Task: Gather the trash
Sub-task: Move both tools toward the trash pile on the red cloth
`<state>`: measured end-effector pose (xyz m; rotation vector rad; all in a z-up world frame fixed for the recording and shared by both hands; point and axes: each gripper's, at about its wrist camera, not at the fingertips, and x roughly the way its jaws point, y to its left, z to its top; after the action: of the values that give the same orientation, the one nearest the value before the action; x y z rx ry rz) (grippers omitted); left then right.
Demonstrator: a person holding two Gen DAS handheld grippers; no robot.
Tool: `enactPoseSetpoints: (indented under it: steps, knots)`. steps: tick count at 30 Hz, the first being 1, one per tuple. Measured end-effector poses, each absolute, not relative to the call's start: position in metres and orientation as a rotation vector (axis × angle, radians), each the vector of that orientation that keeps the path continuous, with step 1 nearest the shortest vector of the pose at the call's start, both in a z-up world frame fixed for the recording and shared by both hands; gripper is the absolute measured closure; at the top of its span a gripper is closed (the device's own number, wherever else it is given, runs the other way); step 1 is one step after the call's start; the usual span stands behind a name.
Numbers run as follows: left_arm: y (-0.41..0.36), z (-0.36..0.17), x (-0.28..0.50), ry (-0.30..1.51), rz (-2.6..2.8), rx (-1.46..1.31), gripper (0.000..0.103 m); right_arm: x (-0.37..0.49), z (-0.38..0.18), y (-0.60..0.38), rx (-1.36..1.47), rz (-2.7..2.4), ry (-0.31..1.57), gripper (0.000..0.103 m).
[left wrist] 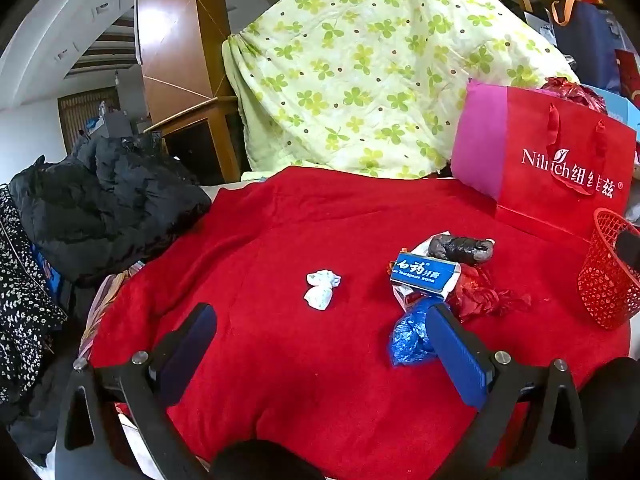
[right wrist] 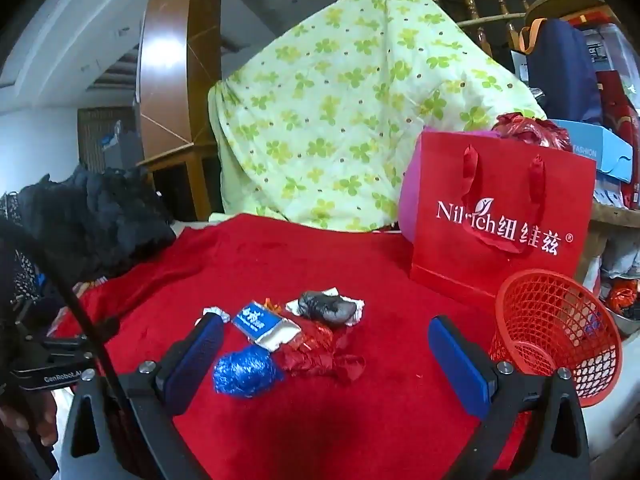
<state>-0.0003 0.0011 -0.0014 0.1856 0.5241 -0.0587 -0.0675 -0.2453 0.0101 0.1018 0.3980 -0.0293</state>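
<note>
Both empty, jaws wide apart: left tool (left wrist: 320,344), right tool (right wrist: 326,354). Trash heaped mid-frame on the red plush cloth (right wrist: 320,420): crinkly blue foil wad (right wrist: 244,372), red foil scrap (right wrist: 320,356), flattened toothpaste box (right wrist: 262,322), grey bag (right wrist: 326,308), white tissue (left wrist: 322,288) apart, left. Best to pinch each soft wad centrally, then drop into the red mesh basket (right wrist: 560,376), lower right.

Dim, even indoor light; soft focus, fisheye bending and dark corners
</note>
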Motion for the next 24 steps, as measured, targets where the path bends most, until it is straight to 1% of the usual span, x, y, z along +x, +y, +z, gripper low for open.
enactPoseSetpoints:
  steps: [5,14,18,24]
  knots:
    - [-0.006,-0.004,-0.006,0.521,-0.056,0.198,0.000,-0.063,0.008,-0.241,0.098,-0.024,0.425,0.000]
    - [-0.003,-0.007,0.002,0.544,-0.066,0.188,0.000,-0.074,0.013,-0.238,0.120,0.026,0.343,0.000]
    - [-0.003,-0.008,0.002,0.511,-0.058,0.202,0.000,-0.073,0.010,-0.241,0.157,0.024,0.337,0.000]
    - [-0.002,-0.010,0.002,0.499,-0.058,0.202,0.000,-0.062,0.003,-0.258,0.270,0.024,0.460,0.000]
